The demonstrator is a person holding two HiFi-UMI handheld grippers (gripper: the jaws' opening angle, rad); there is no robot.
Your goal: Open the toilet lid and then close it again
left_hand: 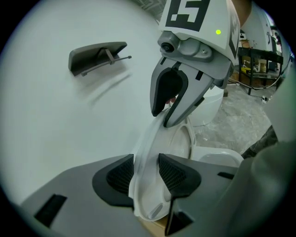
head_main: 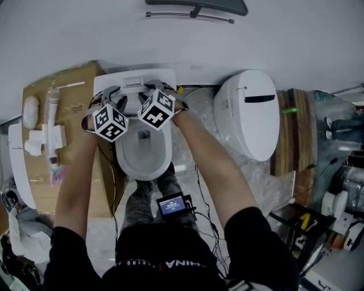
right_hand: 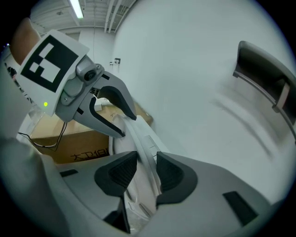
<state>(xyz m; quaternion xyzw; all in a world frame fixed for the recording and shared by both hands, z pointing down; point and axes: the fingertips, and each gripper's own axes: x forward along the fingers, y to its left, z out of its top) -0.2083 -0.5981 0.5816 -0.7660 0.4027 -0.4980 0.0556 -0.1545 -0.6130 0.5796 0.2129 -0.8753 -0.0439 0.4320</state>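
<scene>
The white toilet [head_main: 142, 150] stands against the wall with its bowl showing in the head view. Its lid [left_hand: 147, 148] is raised nearly upright, and both grippers hold its top rim. My left gripper [left_hand: 145, 173] has the rim's left part between its pads, pressed from both sides. My right gripper [right_hand: 147, 173] is shut on the rim's right part, the lid [right_hand: 138, 143] edge filling the gap between its pads. In the head view the left gripper [head_main: 115, 98] and right gripper [head_main: 153, 91] sit side by side above the bowl. Each gripper view shows the other gripper clamped further along the rim.
A second white toilet [head_main: 250, 113] stands to the right on crinkled plastic wrap. At the left lies a cardboard box [head_main: 77, 105] with white fittings [head_main: 48, 136] on it. A dark bracket [head_main: 196, 7] hangs on the wall above. Wooden boards [head_main: 296, 131] and clutter fill the far right.
</scene>
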